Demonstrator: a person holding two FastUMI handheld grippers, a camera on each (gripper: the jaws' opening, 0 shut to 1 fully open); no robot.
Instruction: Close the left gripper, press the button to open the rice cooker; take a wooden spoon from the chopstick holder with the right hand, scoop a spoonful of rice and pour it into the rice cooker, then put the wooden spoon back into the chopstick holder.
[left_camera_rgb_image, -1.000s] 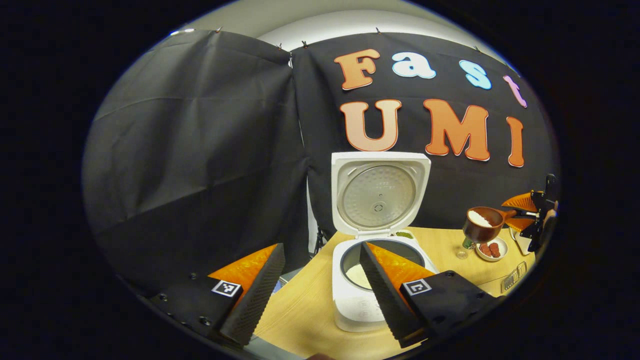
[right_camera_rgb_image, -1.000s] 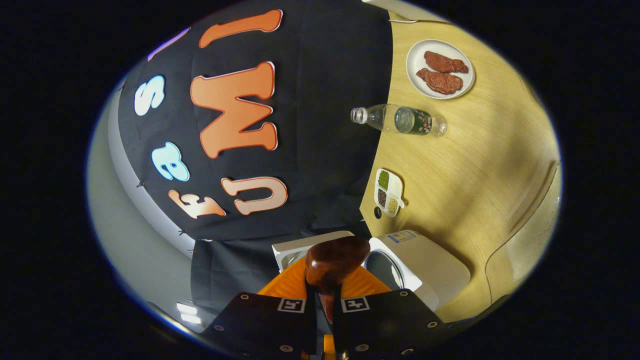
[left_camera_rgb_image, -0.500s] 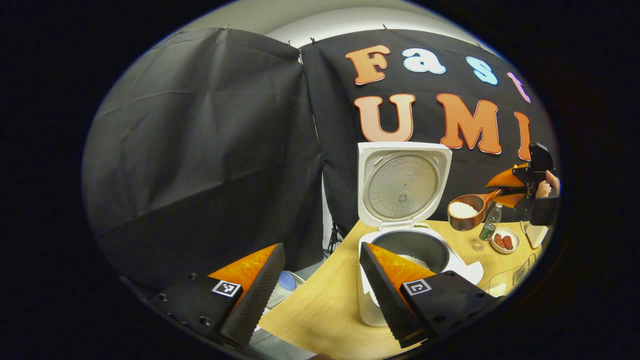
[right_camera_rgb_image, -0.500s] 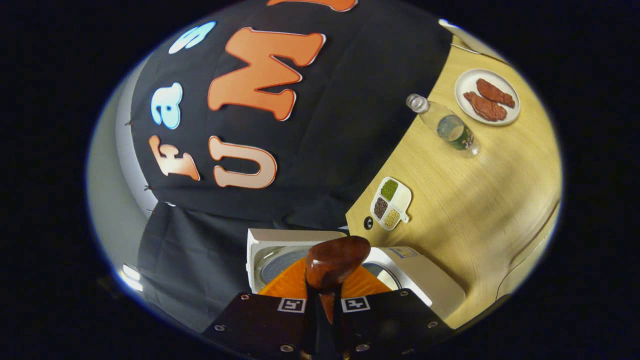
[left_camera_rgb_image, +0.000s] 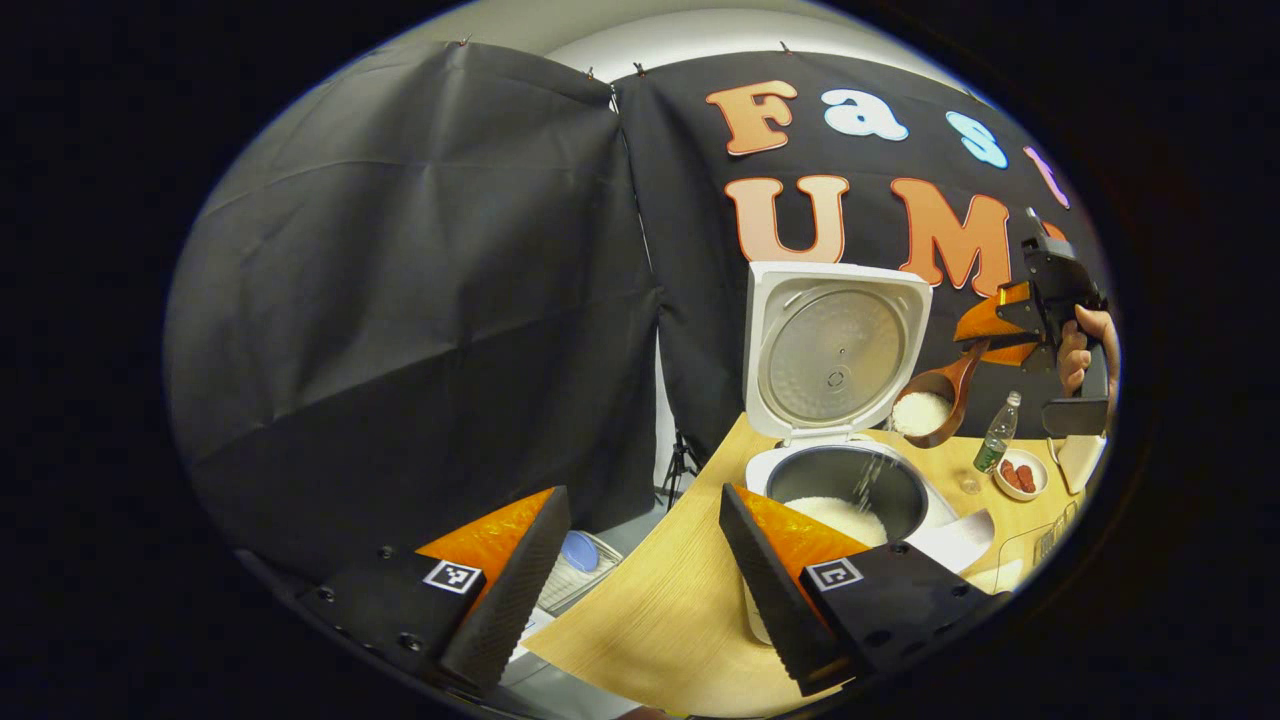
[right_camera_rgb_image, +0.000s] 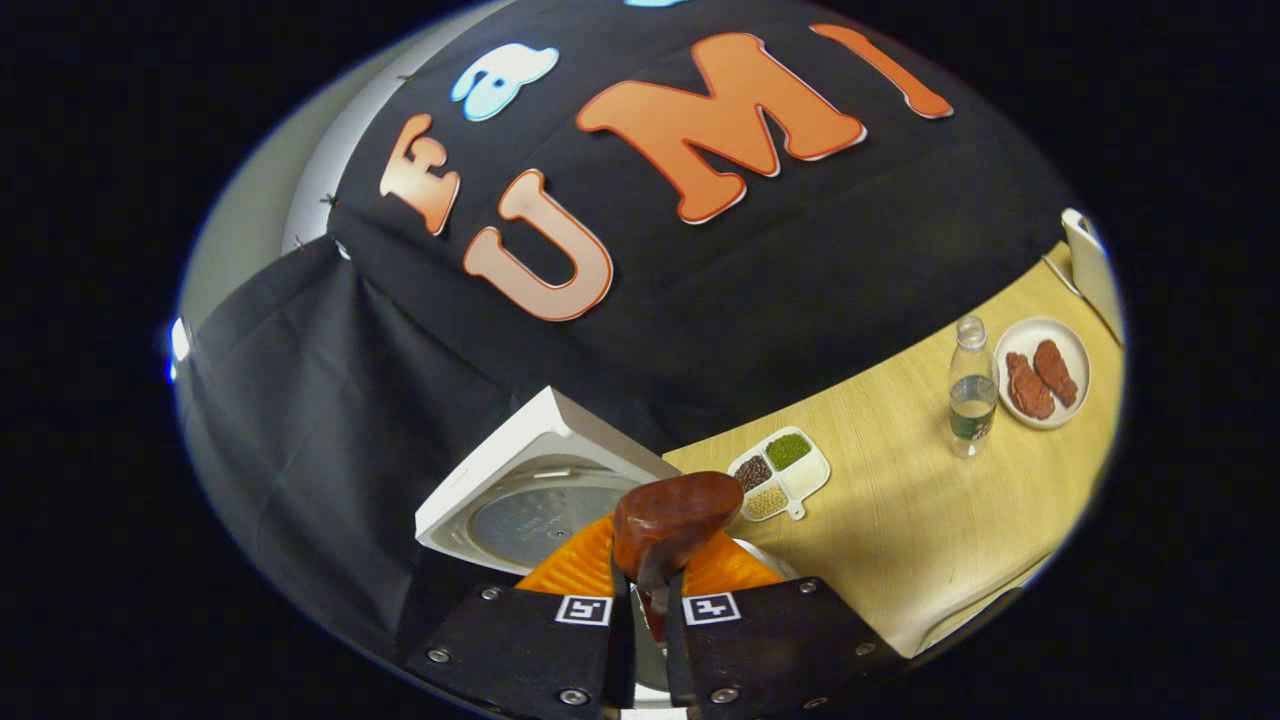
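I see the spoon (left_camera_rgb_image: 935, 400) tipped over the open cooker (left_camera_rgb_image: 850, 480), its bowl at about 1 o'clock from the pot, and a thin stream of rice (left_camera_rgb_image: 868, 478) falls from it onto the white heap already inside. The right tool (left_camera_rgb_image: 985, 335) grips the spoon's handle, both fingers pressed on it; a hand (left_camera_rgb_image: 1078, 350) holds that tool up at 3 o'clock in the left gripper view. In the right gripper view the spoon (right_camera_rgb_image: 672, 520) sticks out from my right tool (right_camera_rgb_image: 648, 600) at 6 o'clock, its rounded back towards the camera, with the cooker's raised lid (right_camera_rgb_image: 530, 490) just behind it at 7 o'clock.

My left tool (left_camera_rgb_image: 640, 560) hangs wide apart, holding nothing, low at 6 o'clock before the cooker.

On the counter (right_camera_rgb_image: 920, 520), a divided dish (right_camera_rgb_image: 780, 472) of grains lies just past the cooker. Farther towards 3 o'clock a bottle (right_camera_rgb_image: 968, 400) stands upright beside a plate (right_camera_rgb_image: 1040, 372) carrying two pieces of meat.
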